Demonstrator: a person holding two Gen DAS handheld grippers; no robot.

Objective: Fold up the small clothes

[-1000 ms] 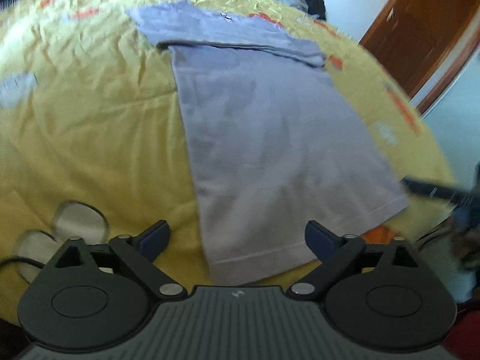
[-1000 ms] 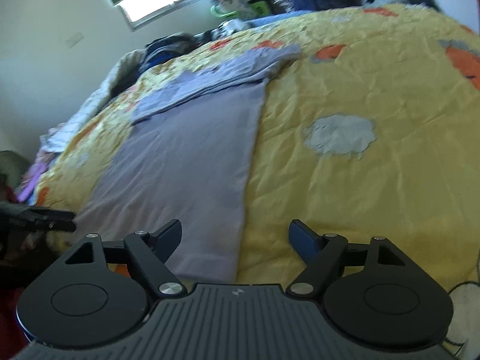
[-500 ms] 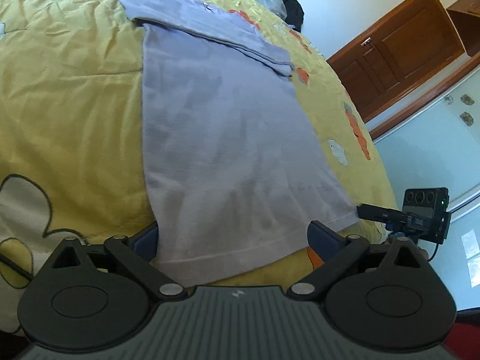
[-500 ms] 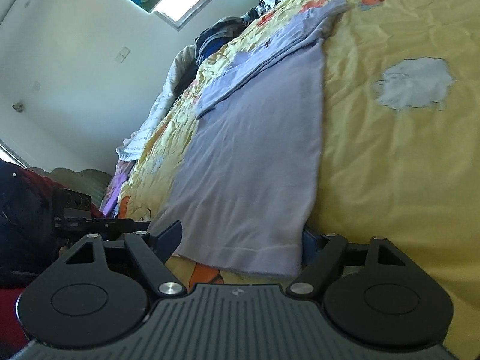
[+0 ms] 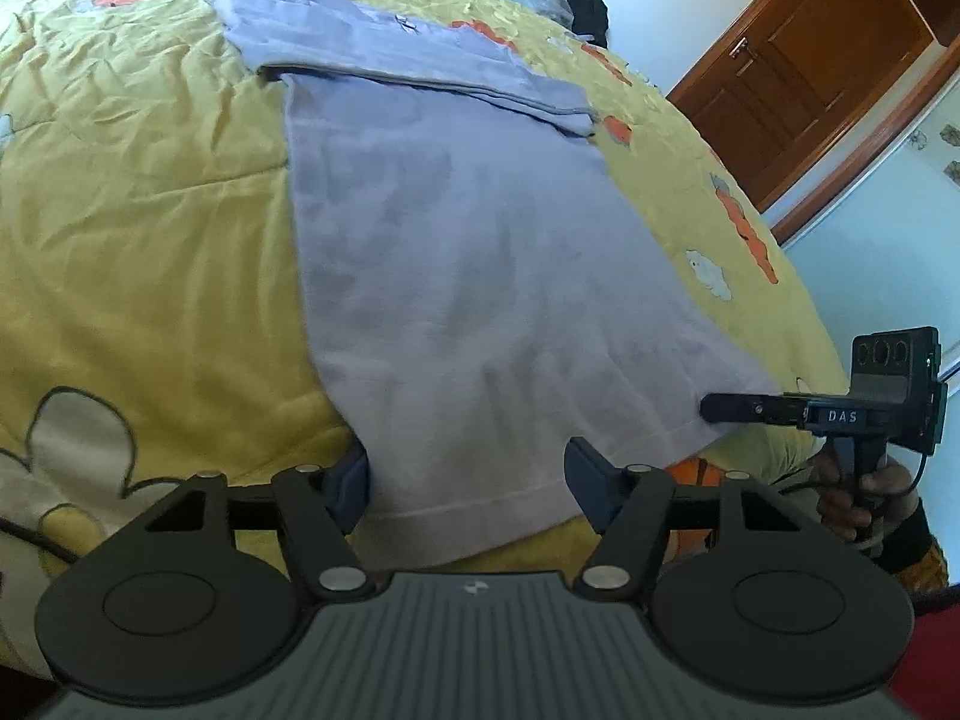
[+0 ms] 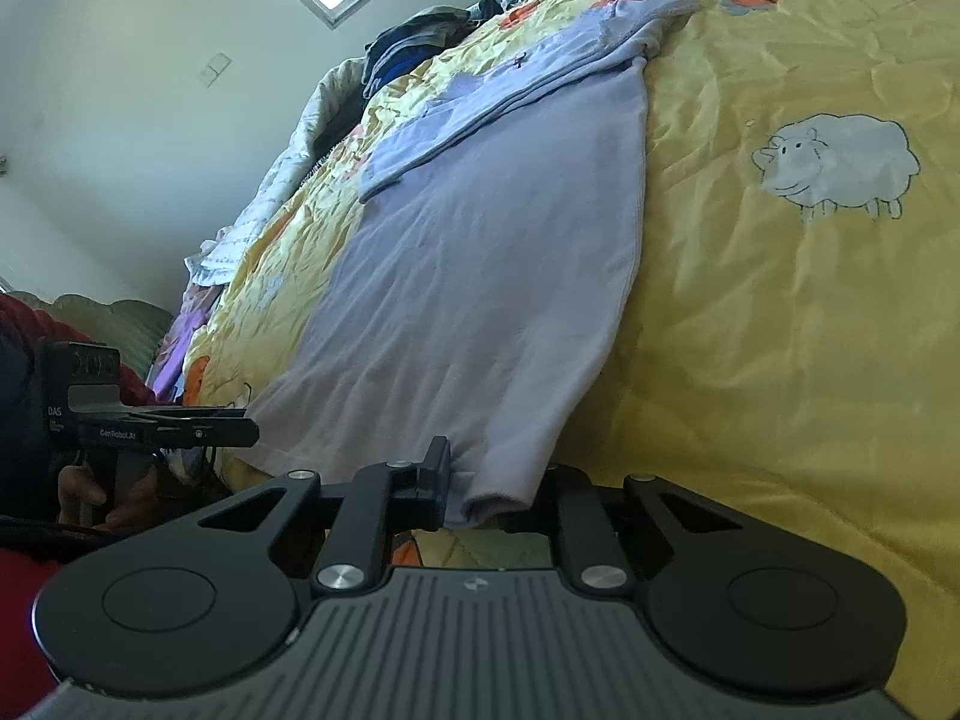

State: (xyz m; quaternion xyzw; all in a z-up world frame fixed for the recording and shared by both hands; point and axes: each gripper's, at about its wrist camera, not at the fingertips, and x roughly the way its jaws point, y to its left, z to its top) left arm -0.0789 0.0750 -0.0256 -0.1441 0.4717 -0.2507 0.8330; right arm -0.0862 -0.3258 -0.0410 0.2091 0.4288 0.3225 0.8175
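Both claws closing on the shirt's bottom hem

Right claw (image 6: 489, 495) pinches one hem corner, left claw (image 5: 468, 480) narrows around the other; the lilac shirt (image 5: 480, 252) lies flat on the yellow bedspread (image 5: 150, 210), light, limp, best gripped at corners.

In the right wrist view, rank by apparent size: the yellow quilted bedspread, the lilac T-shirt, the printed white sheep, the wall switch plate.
1. Yellow quilted bedspread
2. Lilac T-shirt
3. Printed white sheep
4. Wall switch plate, which sits farthest from the camera, so it looks smaller than it really is.
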